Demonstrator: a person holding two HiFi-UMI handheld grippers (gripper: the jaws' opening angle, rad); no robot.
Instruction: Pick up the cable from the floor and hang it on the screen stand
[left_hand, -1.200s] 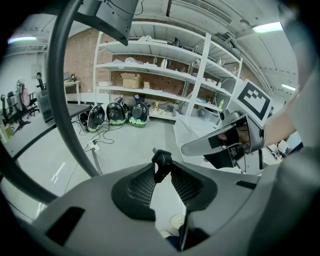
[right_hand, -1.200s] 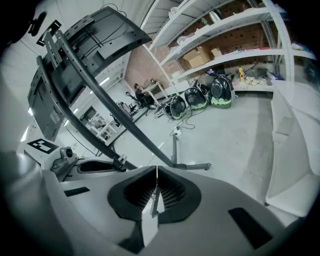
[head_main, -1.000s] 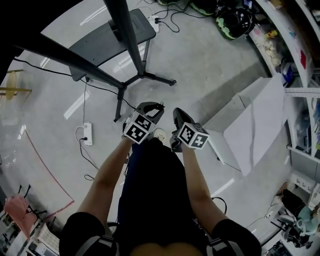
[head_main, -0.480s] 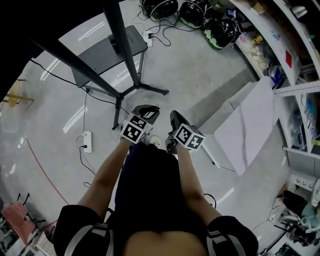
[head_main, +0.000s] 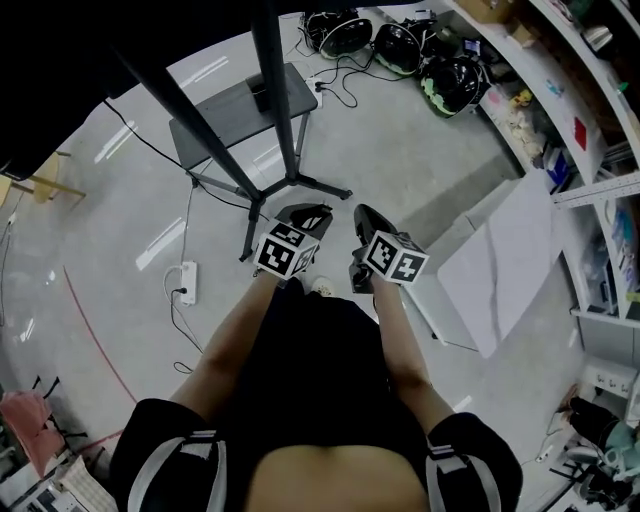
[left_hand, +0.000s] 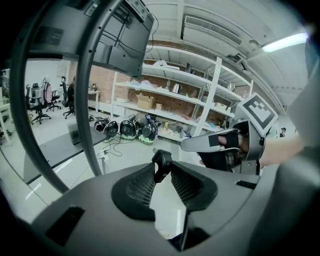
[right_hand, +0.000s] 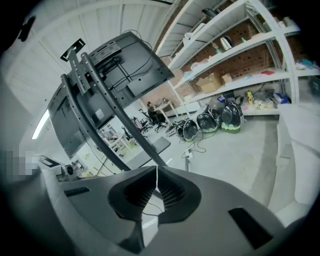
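Note:
My left gripper (left_hand: 161, 167) is shut on a black plug-like cable end (left_hand: 162, 161) that sticks up between its pads. In the head view this gripper (head_main: 312, 212) is held in front of the person, beside the right gripper (head_main: 362, 212). The right gripper (right_hand: 157, 172) has its tips pressed together; a thin dark cable (right_hand: 148, 214) crosses the gap behind them, and I cannot tell whether it is pinched. The screen stand (head_main: 283, 110) rises just ahead, with black tubes (left_hand: 84, 100) and the screen's back (right_hand: 120, 75) up on the left of both gripper views.
A white power strip (head_main: 187, 279) with its lead lies on the floor to the left. Helmets (head_main: 400, 45) and loose cables lie near the shelves at the back. A white board (head_main: 500, 260) leans at the right. Shelving (head_main: 590, 120) lines the right side.
Both grippers have risen together, side by side, and stayed as they were. The stand's base and pole now sit closer above them in the head view.

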